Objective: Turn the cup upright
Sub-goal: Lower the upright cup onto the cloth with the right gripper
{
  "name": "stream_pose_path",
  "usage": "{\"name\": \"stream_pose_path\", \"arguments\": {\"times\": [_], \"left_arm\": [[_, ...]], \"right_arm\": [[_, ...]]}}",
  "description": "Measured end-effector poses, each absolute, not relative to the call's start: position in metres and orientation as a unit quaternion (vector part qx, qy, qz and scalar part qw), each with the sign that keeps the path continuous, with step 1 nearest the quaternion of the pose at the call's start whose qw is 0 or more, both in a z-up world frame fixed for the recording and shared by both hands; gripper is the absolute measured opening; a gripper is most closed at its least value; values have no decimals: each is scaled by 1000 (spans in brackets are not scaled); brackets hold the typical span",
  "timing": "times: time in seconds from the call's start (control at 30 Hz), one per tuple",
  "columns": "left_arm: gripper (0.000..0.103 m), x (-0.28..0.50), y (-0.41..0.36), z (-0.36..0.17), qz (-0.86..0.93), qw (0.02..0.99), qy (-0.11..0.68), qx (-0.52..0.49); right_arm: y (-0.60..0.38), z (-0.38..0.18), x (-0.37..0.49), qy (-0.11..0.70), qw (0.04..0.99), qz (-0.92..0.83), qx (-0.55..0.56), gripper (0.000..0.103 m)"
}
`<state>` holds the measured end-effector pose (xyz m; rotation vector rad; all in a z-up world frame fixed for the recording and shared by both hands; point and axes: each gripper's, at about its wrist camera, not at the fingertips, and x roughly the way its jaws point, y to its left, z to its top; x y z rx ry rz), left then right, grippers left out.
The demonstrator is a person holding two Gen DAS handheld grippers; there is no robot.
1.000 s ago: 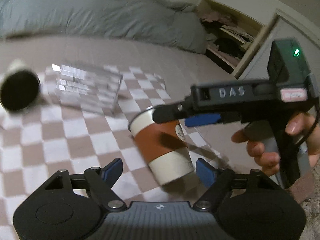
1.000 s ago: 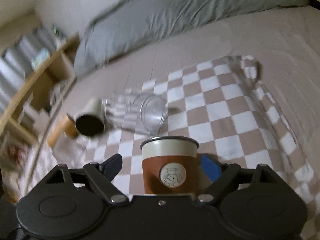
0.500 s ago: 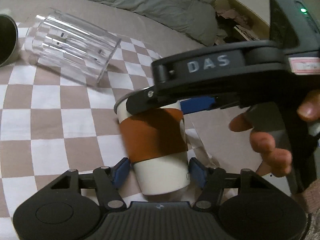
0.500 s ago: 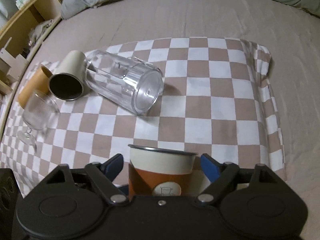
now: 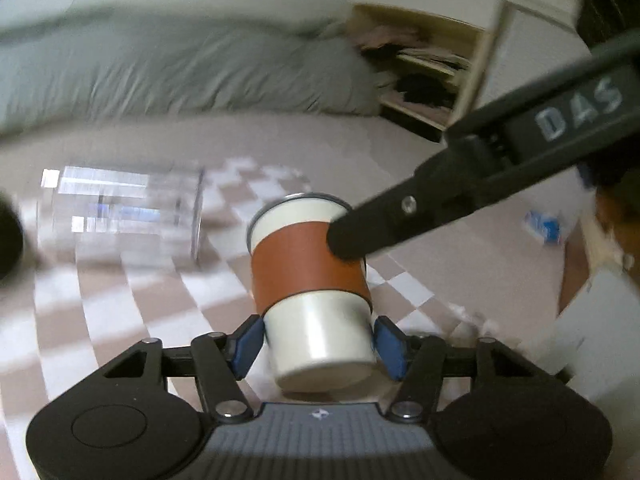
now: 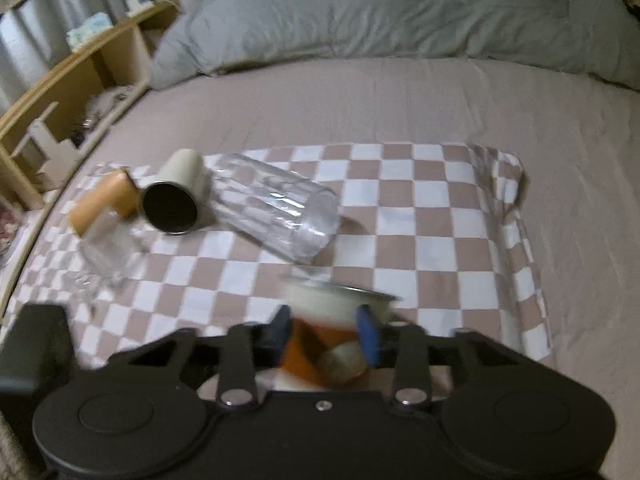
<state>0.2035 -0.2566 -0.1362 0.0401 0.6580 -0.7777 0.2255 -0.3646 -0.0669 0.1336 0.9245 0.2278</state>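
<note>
A cream cup with a brown sleeve and metal rim point(image 5: 310, 264) stands nearly upright, leaning slightly, over the checkered cloth point(image 5: 132, 304). My left gripper point(image 5: 318, 340) is shut on its cream base. My right gripper point(image 6: 324, 330) is shut on the brown sleeve; the cup point(image 6: 332, 312) shows blurred between its blue pads. In the left wrist view the right gripper's black finger point(image 5: 400, 220) presses on the sleeve from the right.
On the cloth point(image 6: 420, 240) lie a clear ribbed tumbler point(image 6: 280, 208), a cream mug with a dark inside point(image 6: 176, 196), a tan cylinder point(image 6: 100, 204) and a clear glass point(image 6: 108, 252). Grey duvet point(image 6: 380, 12) behind. Wooden shelves point(image 6: 60, 92) stand left.
The right gripper's jaws closed onto the cup's sleeve. The left gripper closed on the base half a second ago. The cup tilted closer to upright and both views swung.
</note>
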Motion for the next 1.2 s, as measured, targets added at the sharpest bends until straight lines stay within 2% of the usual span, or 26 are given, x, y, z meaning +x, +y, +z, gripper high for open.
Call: {"name": "stream_pose_path", "arguments": {"times": [0.1,0.17,0.2,0.23,0.3,0.33,0.43,0.57,0.83,0.97,1.2], "left_arm": [[61,192,-261,-139,-384,877,282,62],[61,192,-263,-137,-383,876,288,60],[61,195,-263,-136,-380,874,297,51],[61,197,-260,-137,-378,873,306,41],[61,199,-257,-136,-375,869,321,26],[61,200,-255,-135,-375,868,325,23],[61,199,-252,-134,-377,865,330,28],[61,192,-251,-135,-389,863,317,56],[60,186,-251,-133,-403,859,307,71],[60,180,-260,-133,-411,862,286,84],[59,173,-281,-137,-421,865,259,87]], "right_arm": [[-359,-69,208,437,890,116,56,34],[-361,-68,198,426,895,114,66,36],[-365,-68,197,422,896,108,83,45],[-374,-69,196,418,897,94,114,61],[-392,-74,199,406,893,70,182,80],[-402,-79,202,404,886,58,218,84],[-420,-97,218,424,862,34,276,85],[-425,-124,247,467,833,44,295,86],[-441,-163,271,477,793,47,377,84],[-430,-141,258,447,837,48,313,84],[-404,-89,214,386,912,32,138,84]]}}
